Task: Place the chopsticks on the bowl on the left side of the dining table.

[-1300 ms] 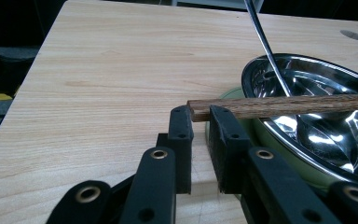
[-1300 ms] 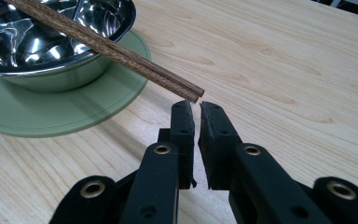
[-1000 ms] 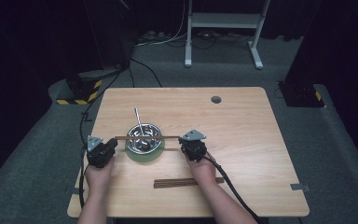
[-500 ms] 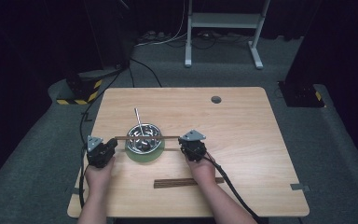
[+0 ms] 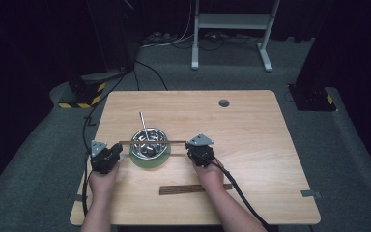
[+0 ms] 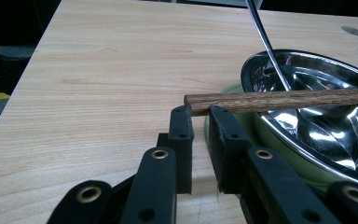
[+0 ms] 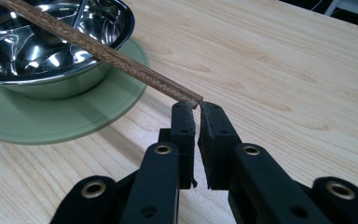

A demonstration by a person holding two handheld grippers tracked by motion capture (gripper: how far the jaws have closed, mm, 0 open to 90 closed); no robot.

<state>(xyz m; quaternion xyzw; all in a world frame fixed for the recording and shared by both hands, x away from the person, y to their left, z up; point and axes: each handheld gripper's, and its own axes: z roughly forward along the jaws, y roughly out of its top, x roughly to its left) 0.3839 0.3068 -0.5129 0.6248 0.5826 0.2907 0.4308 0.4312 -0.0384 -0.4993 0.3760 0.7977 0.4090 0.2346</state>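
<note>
Chopstick (image 5: 152, 141): one wooden stick lies level across the top of the steel bowl (image 5: 148, 143), spanning it from side to side, with an end in each of my grippers. My left gripper (image 5: 107, 156) sits just left of the bowl; in the left gripper view its jaws stand narrow, with the blunt end of the chopstick (image 6: 279, 99) resting at their tips. The left jaws have just been opening a little, and a slim gap shows beside the stick there, so I cannot tell whether the pads still press on it. My right gripper (image 5: 199, 152) sits just right of the bowl. In the right gripper view its jaws are almost together and pinch the other end of the chopstick (image 7: 102, 50) at their very tips (image 7: 196, 108); these too have just eased open a trace, yet the stick end remains caught between the pads.

Bowl: upright on a round green mat (image 5: 149, 161), near the middle of the table's (image 5: 251, 145) left half. A metal spoon (image 5: 144, 126) stands in it, handle leaning up and away over the far rim, passing under the chopstick.

Further chopsticks (image 5: 195, 189): a dark wooden bundle lies flat on the table near its front edge, beside my right hand (image 5: 209, 175), apart from the bowl and mat.
</note>
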